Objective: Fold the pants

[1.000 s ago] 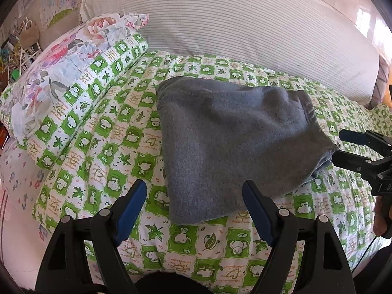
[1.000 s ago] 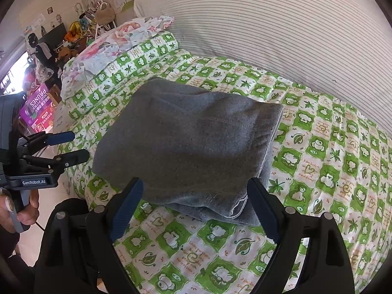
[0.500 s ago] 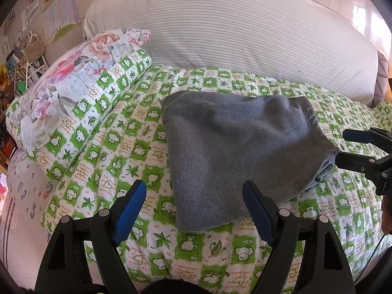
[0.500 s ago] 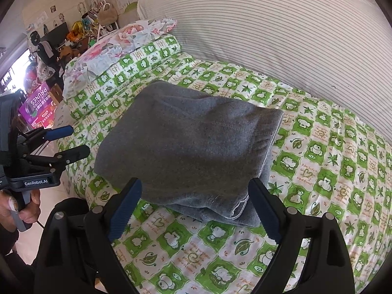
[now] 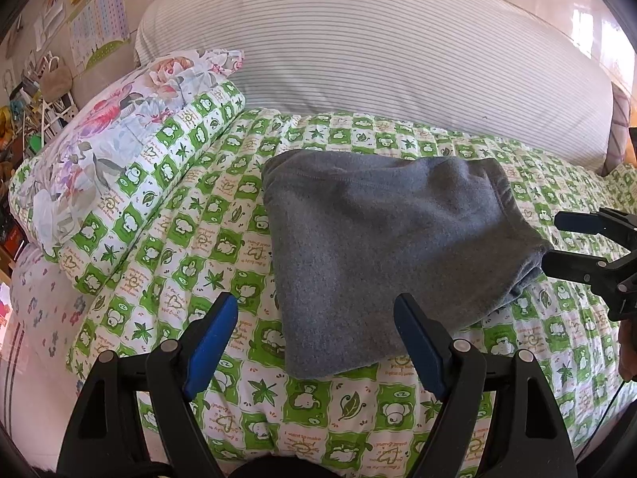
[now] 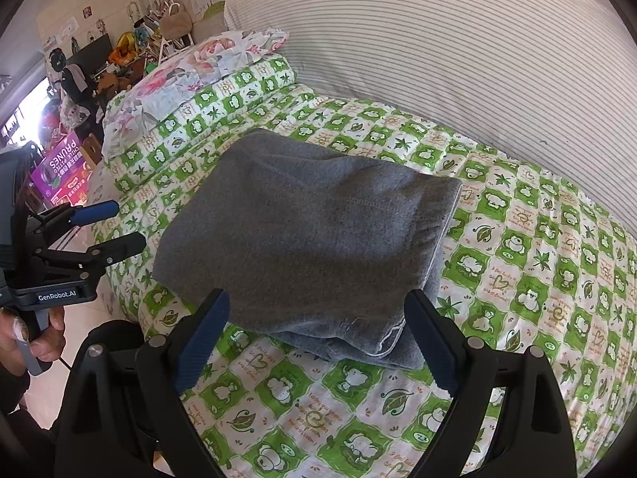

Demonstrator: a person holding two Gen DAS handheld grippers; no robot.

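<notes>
The grey pants [image 5: 382, 247] lie folded into a compact rectangle on the green and white patterned bed cover [image 5: 191, 247]. They also show in the right wrist view [image 6: 310, 239]. My left gripper [image 5: 318, 342] is open and empty, held back from the pants' near edge. My right gripper [image 6: 314, 338] is open and empty, just short of the stacked folded edge. The right gripper shows at the right of the left wrist view [image 5: 557, 243], and the left gripper at the left of the right wrist view [image 6: 111, 227]. Neither touches the pants.
A floral pillow [image 5: 103, 135] lies on a rolled patterned quilt at the left. A large striped bolster [image 5: 378, 51] runs along the back. Cluttered shelves and a purple box [image 6: 59, 171] stand beyond the bed's left end. The bed's front edge is just below me.
Both grippers have drawn back a little from the pants, which look smaller and further off. Both jaws stay open. The pants have not moved.
</notes>
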